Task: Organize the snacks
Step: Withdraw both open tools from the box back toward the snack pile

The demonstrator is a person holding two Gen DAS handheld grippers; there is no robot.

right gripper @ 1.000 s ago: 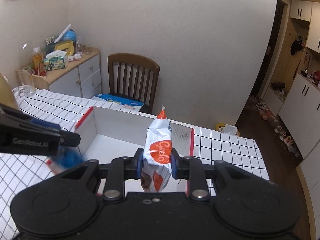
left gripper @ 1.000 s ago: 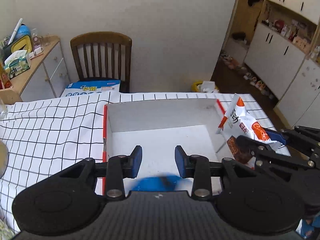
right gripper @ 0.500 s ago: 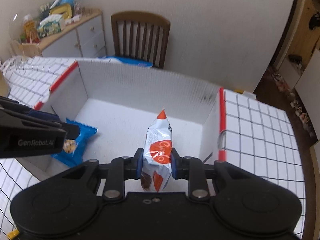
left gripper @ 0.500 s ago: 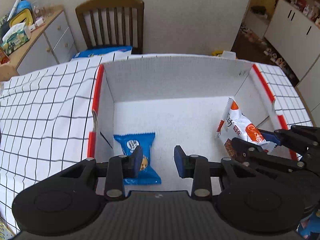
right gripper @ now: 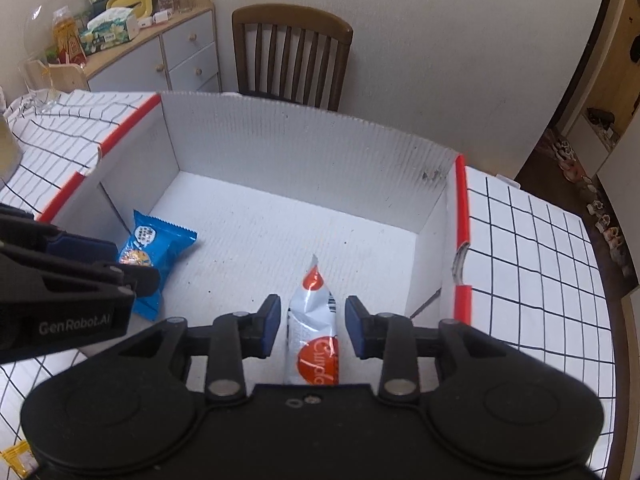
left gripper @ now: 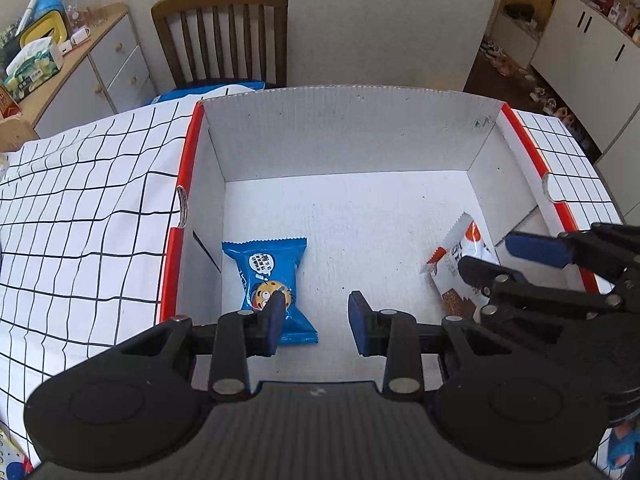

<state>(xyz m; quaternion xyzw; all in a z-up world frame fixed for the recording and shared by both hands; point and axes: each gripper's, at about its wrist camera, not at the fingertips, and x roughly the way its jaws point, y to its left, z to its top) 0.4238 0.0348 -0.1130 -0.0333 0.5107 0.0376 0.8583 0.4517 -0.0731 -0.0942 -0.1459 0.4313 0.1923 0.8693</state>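
Right hand-held gripper [right gripper: 311, 326]: jaws opening, blue pads standing clear on both sides of the white-and-orange snack packet [right gripper: 314, 334], a gap visible on each side. Packet released, lying between the jaws on the box floor, near the right wall, its crimped end pointing toward the back wall.

Left hand-held gripper [left gripper: 316, 328]: jaws parted, nothing between them. It hangs over the near-left part of the box floor; its left pad overlaps the blue cookie packet [left gripper: 269, 284] in view, contact cannot be told. Blue packet lies flat on the floor just beside the left wall, printed face up.

In the left wrist view the right hand-held gripper [left gripper: 500, 260] shows at the right edge, over the white-and-orange packet [left gripper: 460, 264].

Container: white corrugated cardboard box [right gripper: 304, 144] with red-edged side flaps, open top, sitting on the tabletop, which carries a white cloth with black grid lines [left gripper: 80, 216].

Beyond the tabletop: a brown wooden chair [left gripper: 224, 32] against the wall, and a low drawer cabinet [right gripper: 176, 56] to the left with clutter on top.
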